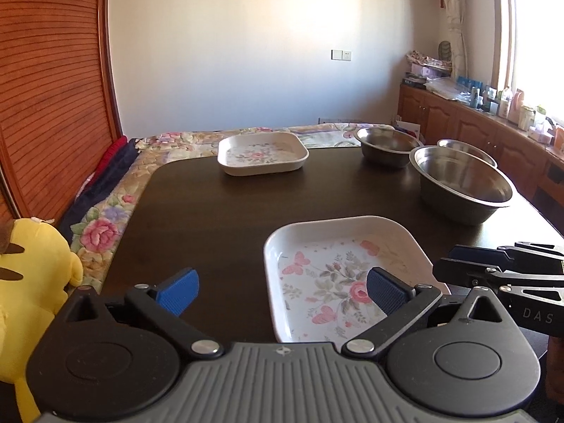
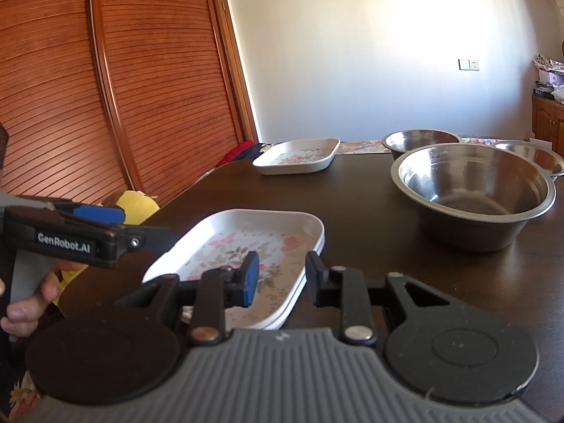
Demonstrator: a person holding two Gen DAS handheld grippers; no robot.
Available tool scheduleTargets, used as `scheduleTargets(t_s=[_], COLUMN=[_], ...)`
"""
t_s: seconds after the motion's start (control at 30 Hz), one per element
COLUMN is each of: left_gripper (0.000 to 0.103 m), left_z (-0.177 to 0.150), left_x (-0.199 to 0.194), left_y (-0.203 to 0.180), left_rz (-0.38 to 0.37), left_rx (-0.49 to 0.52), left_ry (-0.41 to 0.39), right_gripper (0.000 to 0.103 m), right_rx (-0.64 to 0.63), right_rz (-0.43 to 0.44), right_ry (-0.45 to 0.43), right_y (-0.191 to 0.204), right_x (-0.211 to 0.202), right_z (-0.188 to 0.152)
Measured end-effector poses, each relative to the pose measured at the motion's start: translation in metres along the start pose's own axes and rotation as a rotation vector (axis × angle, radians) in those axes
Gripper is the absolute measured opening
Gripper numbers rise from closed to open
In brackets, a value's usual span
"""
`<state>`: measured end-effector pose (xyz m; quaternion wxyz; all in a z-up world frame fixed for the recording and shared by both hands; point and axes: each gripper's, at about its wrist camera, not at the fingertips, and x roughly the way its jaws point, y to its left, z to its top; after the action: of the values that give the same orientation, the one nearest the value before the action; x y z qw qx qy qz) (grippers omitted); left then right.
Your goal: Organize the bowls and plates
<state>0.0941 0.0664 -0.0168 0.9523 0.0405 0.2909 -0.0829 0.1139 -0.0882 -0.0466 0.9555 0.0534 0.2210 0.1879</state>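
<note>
Nearest in the left wrist view: left gripper [image 1: 282, 292], jaws spread wide, holding nothing. Its right blue pad [image 1: 386, 290] hangs over the near floral plate [image 1: 338, 271], the left pad over bare dark table [image 1: 211, 218]; so the plate's left rim sits between the jaws, but I can't tell whether either pad touches it.

Right gripper [image 2: 282, 278] is part open, gap moderate, also empty. In its view the plate's right rim runs just inside the gap, blue pad over the plate's inside, the other finger outside the rim. A double edge shows at that rim (poss. two plates already nested, can't be sure).

Risks, as I judge them: if one gripper closes and lifts alone, the shallow plate could tilt and slide off the pads. The rim is thin and glossy, so a pinch set too shallow may slip. The grippers are near each other over the same plate and could bump.

Further back, right side: large steel bowl [image 1: 461, 187], close enough that a sideways swing w/ the plate could clip it. Behind it two smaller steel bowls [image 1: 386, 146], one partly hidden. Far centre: second floral plate [image 1: 262, 153] at the table's back edge, well apart from the near one. A yellow plush toy [image 1: 31, 282] sits off the table's left.
</note>
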Motion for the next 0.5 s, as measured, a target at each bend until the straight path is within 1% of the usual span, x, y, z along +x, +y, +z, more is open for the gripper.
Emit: scheduleTargets(t_s=[0.13,0.33,0.5], left_gripper=[0.103,0.103,0.103], left_z=[0.005,0.011,0.021], left_x=[-0.004,-0.01,-0.014], left_y=[0.0,0.0,0.001], left_rz=[0.008,0.002,0.021], left_rx=[0.01,0.03,0.062], left_ry=[0.004,-0.02,-0.04], right_gripper=[0.03,0.03,0.03], right_rx=[0.0,0.002,-0.01], right_rz=[0.0,-0.001,-0.008], right_ry=[0.001,-0.002,-0.008], right_y=[-0.001,-0.003,-0.004], right_x=[0.0,0.0,0.0], right_z=[0.0,0.001,0.008])
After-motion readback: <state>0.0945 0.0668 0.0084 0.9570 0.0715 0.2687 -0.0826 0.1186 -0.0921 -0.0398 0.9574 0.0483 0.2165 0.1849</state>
